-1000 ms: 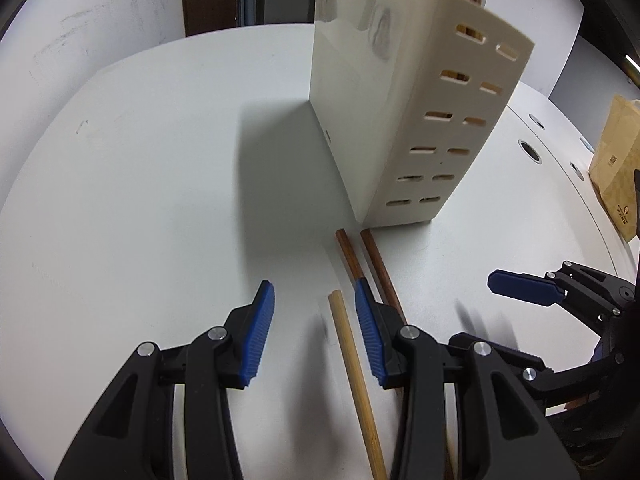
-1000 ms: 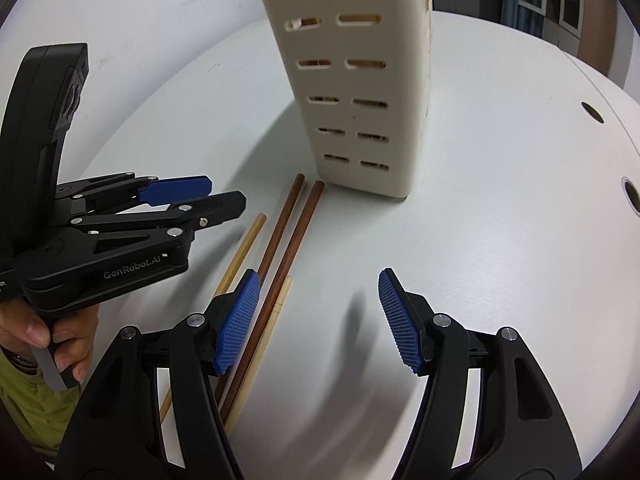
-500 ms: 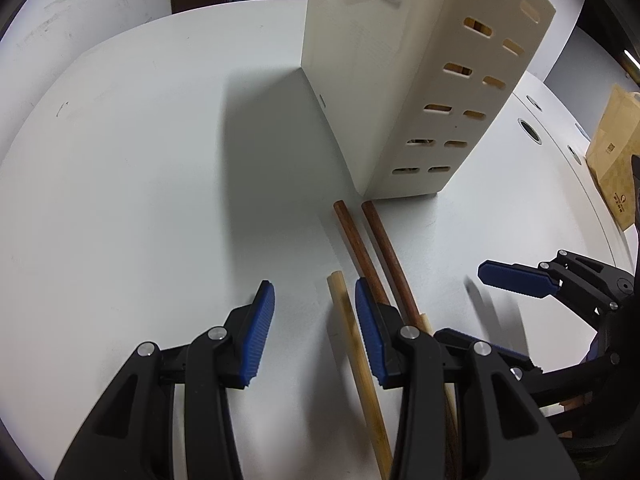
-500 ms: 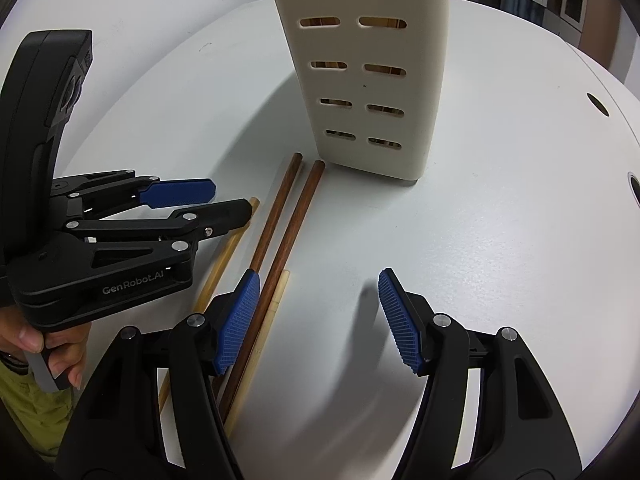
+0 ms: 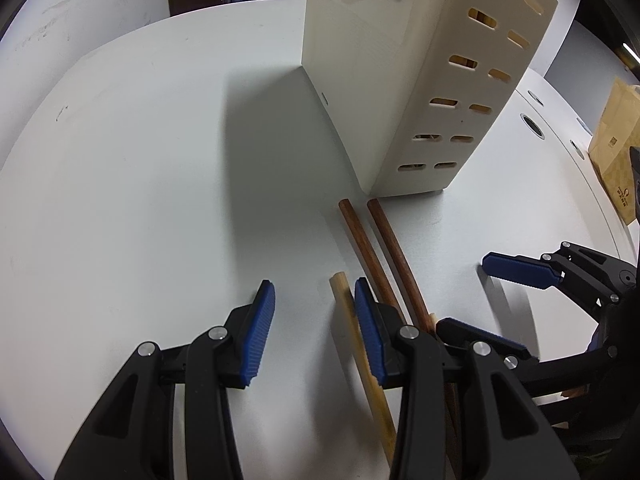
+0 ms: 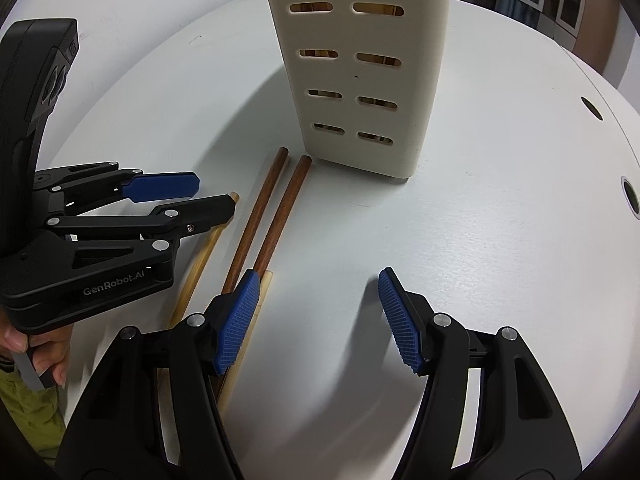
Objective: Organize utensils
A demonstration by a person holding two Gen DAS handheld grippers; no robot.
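A tall cream slotted utensil holder (image 5: 400,80) (image 6: 360,60) stands on the round white table (image 5: 120,160). Two dark brown chopsticks (image 5: 372,248) (image 6: 272,216) lie side by side in front of it. My left gripper (image 5: 314,300) (image 6: 216,196) is open just above the table. A light bamboo chopstick (image 5: 352,332) (image 6: 200,256) lies between its jaws, close to the right pad. To its right my right gripper (image 6: 320,292) (image 5: 480,300) stands open over bare table. Its left pad hangs over a second light chopstick (image 6: 264,284).
A brown cardboard box (image 5: 616,140) sits at the table's far right edge. Round cable holes (image 5: 532,124) (image 6: 632,196) mark the right side of the top. A person's hand (image 6: 40,356) grips the left tool's handle. A dark doorway lies beyond the table.
Both views have tipped slightly, so the holder and the chopstick ends sit a little higher in frame. Jaw widths are unchanged and nothing has been gripped.
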